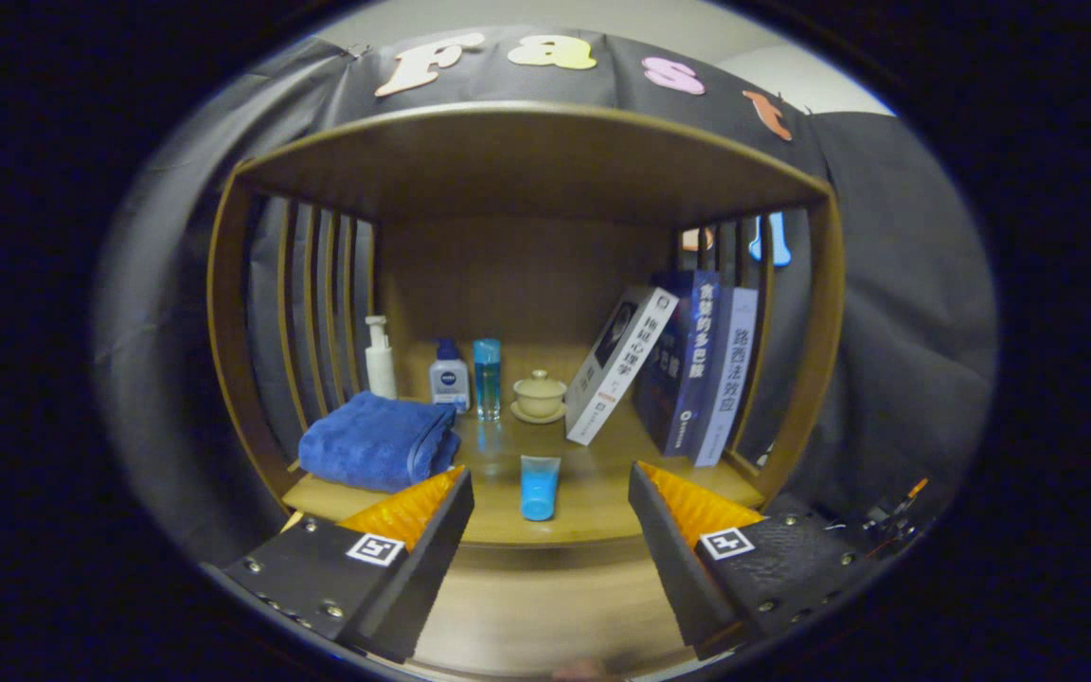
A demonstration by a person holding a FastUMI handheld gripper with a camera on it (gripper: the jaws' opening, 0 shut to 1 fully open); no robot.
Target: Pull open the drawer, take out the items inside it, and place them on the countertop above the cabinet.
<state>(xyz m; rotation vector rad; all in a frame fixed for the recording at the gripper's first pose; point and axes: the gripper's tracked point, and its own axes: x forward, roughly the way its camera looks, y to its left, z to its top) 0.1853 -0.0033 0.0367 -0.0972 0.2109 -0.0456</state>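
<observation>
My gripper (550, 497) is open, its two fingers spread wide with nothing between them. Just ahead of the fingers, near the front edge of the wooden countertop (602, 516), stands a small blue tube (540, 487) upright on its cap. The countertop is the floor of an open wooden cabinet shelf with slatted sides. Below the fingers lies a wooden surface (545, 606); I cannot tell whether it is the drawer.
A folded blue towel (378, 443) lies at the left by my left finger. Behind it stand a white pump bottle (380, 358), a small blue-capped bottle (449, 376), a clear blue bottle (487, 377) and a lidded cup (539, 395). Three books (688, 369) lean at the right.
</observation>
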